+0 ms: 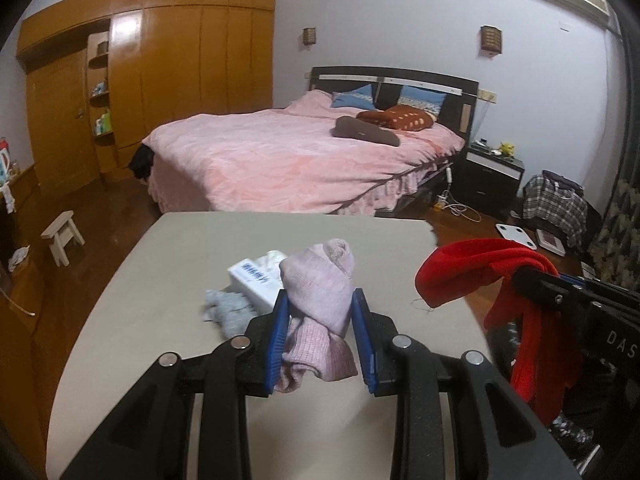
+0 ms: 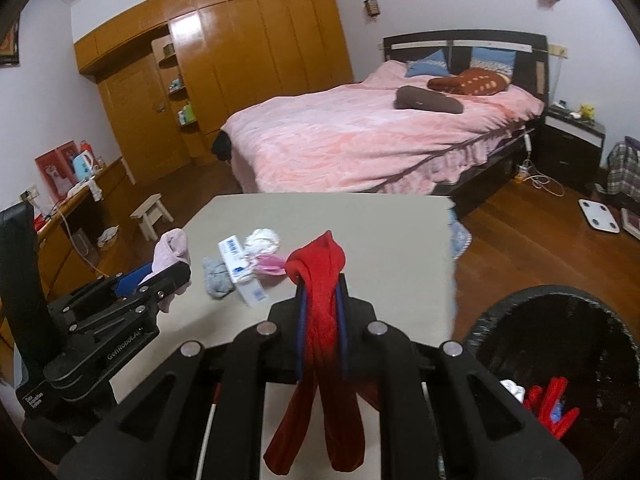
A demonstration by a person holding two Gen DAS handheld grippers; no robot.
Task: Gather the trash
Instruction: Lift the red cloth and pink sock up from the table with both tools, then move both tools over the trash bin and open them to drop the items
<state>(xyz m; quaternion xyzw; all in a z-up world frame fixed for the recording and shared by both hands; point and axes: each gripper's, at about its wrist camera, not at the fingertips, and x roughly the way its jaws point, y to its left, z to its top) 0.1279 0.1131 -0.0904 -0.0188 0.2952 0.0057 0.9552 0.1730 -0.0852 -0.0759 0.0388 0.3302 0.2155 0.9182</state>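
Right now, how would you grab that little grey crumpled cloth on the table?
Pinch the grey crumpled cloth across its bunched-up middle, coming straight down from above. It lies low and floppy on the beige table, right against the white tissue pack, so a sideways approach would probably bump the pack. Both grippers look full, so one must empty first.

Home bedroom, pink-covered bed (image 1: 288, 160), wooden wardrobe (image 1: 160, 72)

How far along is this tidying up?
Partly done: the black bin already holds red and white scraps. In hand: the left gripper clamps a pink sock, the right gripper a red one. Left on the table: tissue pack, grey sock, crumpled wrappers.
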